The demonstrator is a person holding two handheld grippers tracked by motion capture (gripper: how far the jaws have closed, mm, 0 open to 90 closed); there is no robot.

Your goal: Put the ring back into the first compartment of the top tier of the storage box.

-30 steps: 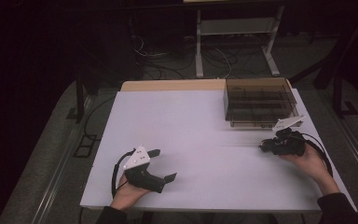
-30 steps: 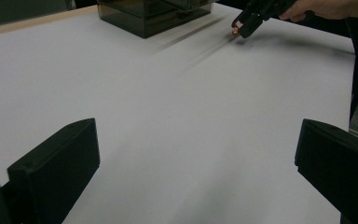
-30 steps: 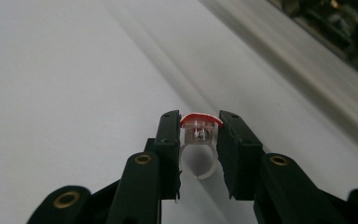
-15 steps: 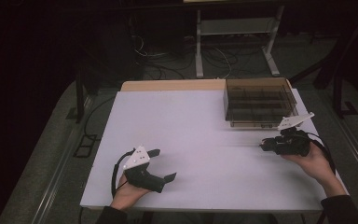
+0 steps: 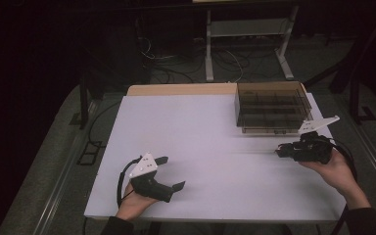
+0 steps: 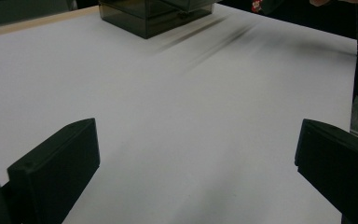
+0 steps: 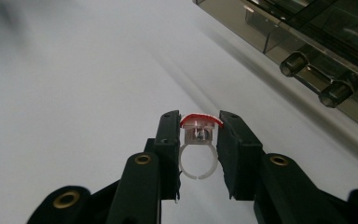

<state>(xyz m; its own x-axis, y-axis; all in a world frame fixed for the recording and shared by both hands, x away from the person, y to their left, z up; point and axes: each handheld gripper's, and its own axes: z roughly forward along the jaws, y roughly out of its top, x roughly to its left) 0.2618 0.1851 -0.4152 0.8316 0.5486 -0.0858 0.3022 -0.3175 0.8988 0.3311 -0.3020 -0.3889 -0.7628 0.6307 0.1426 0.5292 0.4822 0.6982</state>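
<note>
Two grippers over a white table [image 5: 215, 127]. Right gripper [image 7: 198, 133] clamps a clear ring [image 7: 197, 156], seemingly red-topped, lifted just beside the smoky drawer box [image 5: 272, 105]. Left gripper [image 5: 169, 172] rests low, jaws spread wide, grasping nothing.

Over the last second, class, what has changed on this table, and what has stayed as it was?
The right gripper has shifted a little toward the right edge of the high view and looks slightly higher above the table. Its jaws stay shut on a clear ring with a red top. The left gripper rests open where it was, and the box has not moved.
</note>
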